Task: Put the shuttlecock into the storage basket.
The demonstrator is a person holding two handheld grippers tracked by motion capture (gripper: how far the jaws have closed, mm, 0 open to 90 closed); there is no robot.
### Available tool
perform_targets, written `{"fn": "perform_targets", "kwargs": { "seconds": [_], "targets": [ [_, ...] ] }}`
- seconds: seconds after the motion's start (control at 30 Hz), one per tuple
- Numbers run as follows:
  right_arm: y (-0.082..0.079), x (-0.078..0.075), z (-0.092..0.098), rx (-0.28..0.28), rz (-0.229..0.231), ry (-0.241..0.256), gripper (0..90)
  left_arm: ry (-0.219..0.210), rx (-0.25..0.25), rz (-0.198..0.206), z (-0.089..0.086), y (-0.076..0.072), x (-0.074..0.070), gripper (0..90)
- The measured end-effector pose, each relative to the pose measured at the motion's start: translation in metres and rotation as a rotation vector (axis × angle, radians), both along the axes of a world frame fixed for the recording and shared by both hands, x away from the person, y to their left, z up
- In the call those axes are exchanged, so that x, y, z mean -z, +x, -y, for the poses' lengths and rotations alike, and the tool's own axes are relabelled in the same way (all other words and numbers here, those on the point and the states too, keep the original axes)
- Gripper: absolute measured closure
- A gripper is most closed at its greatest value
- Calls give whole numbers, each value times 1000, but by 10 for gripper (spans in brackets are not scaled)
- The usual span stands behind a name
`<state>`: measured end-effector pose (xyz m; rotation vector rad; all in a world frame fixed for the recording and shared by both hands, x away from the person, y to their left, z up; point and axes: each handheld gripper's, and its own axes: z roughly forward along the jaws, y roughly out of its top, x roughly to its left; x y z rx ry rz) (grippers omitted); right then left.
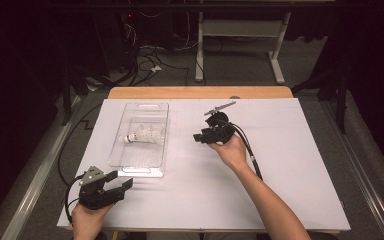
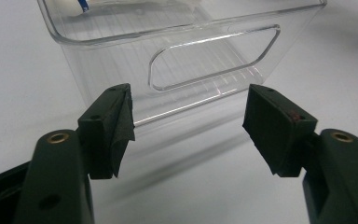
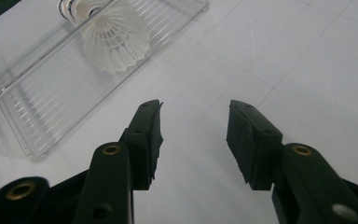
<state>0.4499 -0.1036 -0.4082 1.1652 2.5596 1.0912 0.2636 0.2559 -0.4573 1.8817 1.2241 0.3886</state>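
shuttlecock point(image 1: 143, 136) lies in the clear tray point(image 1: 130, 170); both my grippers, left point(image 1: 121, 184) and right point(image 1: 198, 136), gape empty, so next i reach for the tray's near handle

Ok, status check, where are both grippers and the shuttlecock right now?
Left gripper open, empty, at near end of clear tray. Right gripper open, empty, above table right of tray. Shuttlecock lying inside tray. Nothing in the way.
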Motion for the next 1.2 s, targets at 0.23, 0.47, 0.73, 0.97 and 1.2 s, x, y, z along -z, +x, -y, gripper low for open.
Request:
{"fn": "perform_targets", "kwargs": {
  "seconds": [0.23, 0.47, 0.73, 0.97, 1.2],
  "targets": [
    [-1, 2, 5, 9, -1, 4, 551, -1, 0, 0, 0, 0, 0, 339],
    [-2, 4, 9, 11, -2, 3, 551, -1, 0, -1, 0, 0, 0, 338],
    [-3, 5, 14, 16, -2, 6, 551, -3, 0, -1, 0, 0, 0, 338],
    [-5, 5, 17, 21, -2, 7, 551, -5, -1, -3, 0, 0, 0, 337],
    [-7, 5, 21, 23, -4, 7, 551, -13, -3, -5, -1, 0, 0, 337]
  ]
}}
